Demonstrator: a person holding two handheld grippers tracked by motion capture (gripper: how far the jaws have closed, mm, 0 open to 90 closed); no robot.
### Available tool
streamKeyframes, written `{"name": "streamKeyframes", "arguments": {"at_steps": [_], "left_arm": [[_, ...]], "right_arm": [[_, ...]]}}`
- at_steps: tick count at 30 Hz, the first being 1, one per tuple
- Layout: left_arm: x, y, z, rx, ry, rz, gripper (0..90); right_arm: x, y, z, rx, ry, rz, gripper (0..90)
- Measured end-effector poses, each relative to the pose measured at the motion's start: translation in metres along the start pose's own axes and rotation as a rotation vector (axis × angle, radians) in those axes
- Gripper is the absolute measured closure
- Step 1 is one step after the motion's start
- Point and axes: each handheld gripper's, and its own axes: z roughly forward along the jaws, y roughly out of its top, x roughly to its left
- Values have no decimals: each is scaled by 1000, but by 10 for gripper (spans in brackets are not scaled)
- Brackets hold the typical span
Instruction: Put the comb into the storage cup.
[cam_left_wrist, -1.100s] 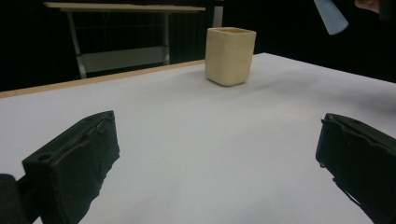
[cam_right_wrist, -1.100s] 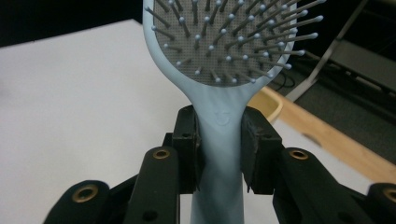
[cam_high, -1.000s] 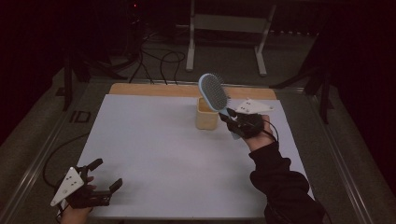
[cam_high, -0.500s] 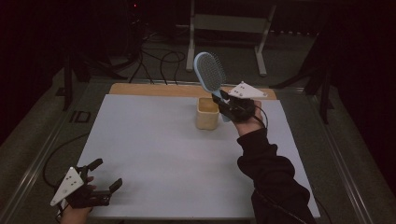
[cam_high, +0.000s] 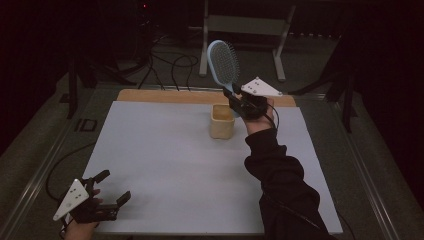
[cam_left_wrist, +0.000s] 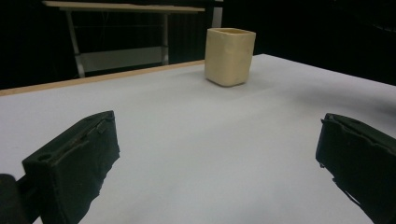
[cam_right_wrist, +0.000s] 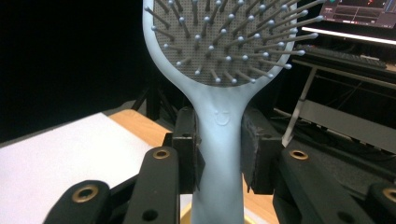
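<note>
Moved: right gripper (cam_high: 235, 96) has swung the hairbrush (cam_high: 223, 61) from a lean over the cup (cam_high: 222, 121) to nearly upright, its head higher and farther back than before.
Right gripper: jaws clamped on the pale blue handle, one pad on each side; bristled head rises above the jaws in the right gripper view (cam_right_wrist: 219, 154).
Hairbrush: handle (cam_right_wrist: 217, 158) runs down between the jaws, its lower end just above the cup's rim, right of the cup's centre.
Cup: cream, upright on the white table (cam_high: 165, 165), toward the far edge.
Left gripper (cam_high: 107, 191): jaws spread wide, holding nothing, resting well in front of the cup at the near left corner.
</note>
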Motion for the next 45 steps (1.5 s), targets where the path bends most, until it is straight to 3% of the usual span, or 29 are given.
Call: {"name": "streamKeyframes", "arguments": {"at_steps": [13, 22, 30, 33, 40, 45], "left_arm": [[1, 0, 0, -5, -3, -10, 0], [1, 0, -1, -7, -2, -13, 0], [1, -1, -1, -6, -2, -15, 0], [1, -1, -1, -6, -2, -15, 0], [1, -1, -1, -6, -5, -16, 0], [1, -1, -1, -2, -6, -15, 0]], "right_arm": [[-5, 10, 19, -57, -1, 0, 698], [-15, 9, 33, -118, 9, 34, 699], [-19, 0, 48, -104, -5, 60, 699], [-19, -8, 53, -99, 7, 78, 699], [-16, -24, 62, -74, 25, 66, 699], [-17, -37, 66, -69, 31, 93, 699]]}}
